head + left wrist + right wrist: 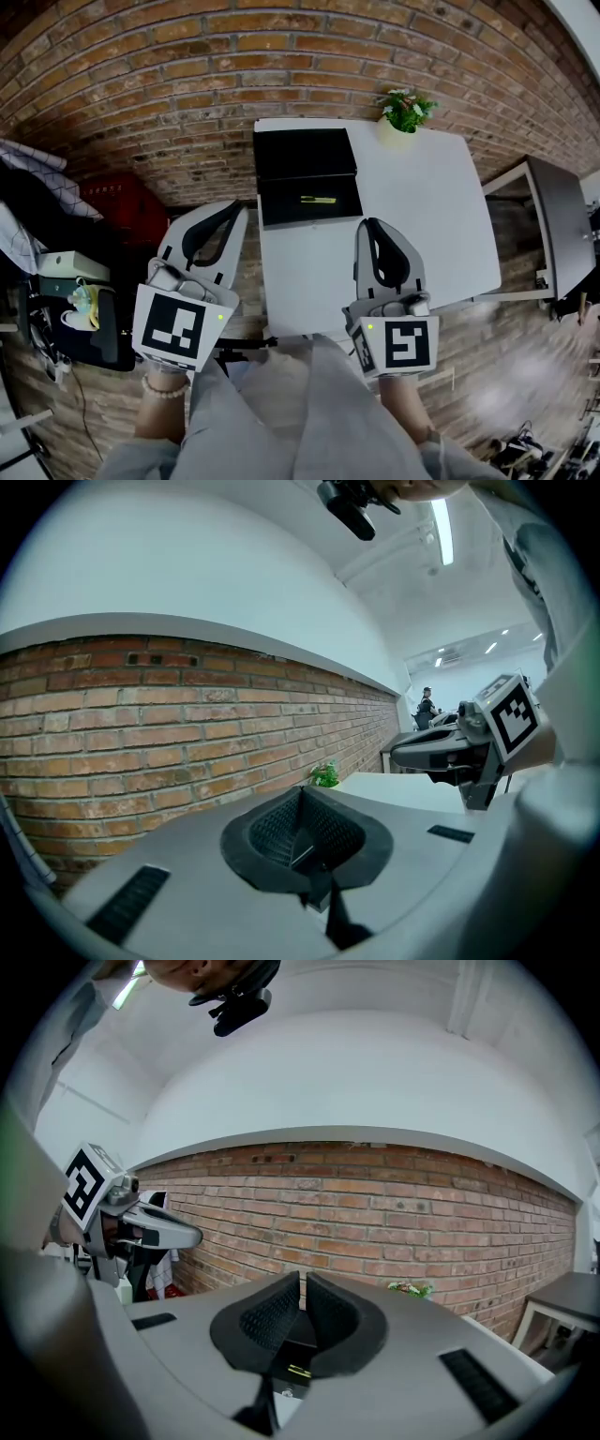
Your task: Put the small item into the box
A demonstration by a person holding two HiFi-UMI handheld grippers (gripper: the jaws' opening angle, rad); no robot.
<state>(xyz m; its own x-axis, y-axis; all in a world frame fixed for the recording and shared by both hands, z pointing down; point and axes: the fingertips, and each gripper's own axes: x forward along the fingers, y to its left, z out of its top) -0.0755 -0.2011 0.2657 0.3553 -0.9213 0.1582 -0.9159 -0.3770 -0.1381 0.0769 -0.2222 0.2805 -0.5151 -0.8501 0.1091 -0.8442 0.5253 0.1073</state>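
Note:
A black box (pixel 309 178) lies open at the far left of the white table (pixel 422 206). A small yellow item (pixel 319 200) rests inside its nearer half. My right gripper (pixel 373 225) hovers over the table's near part, just right of the box, jaws shut on nothing. In the right gripper view its jaws (pixel 302 1281) meet at the tips, and the yellow item (pixel 299 1371) shows below them. My left gripper (pixel 232 208) hangs left of the table's edge, beside the box, also shut and empty; its closed tips (pixel 302 794) point at the brick wall.
A potted green plant (pixel 405 111) stands at the table's far edge. A red crate (pixel 127 206) and cluttered gear (pixel 75 300) lie to the left. A dark side table (pixel 562 225) stands at the right. A person (pixel 427 703) stands far off.

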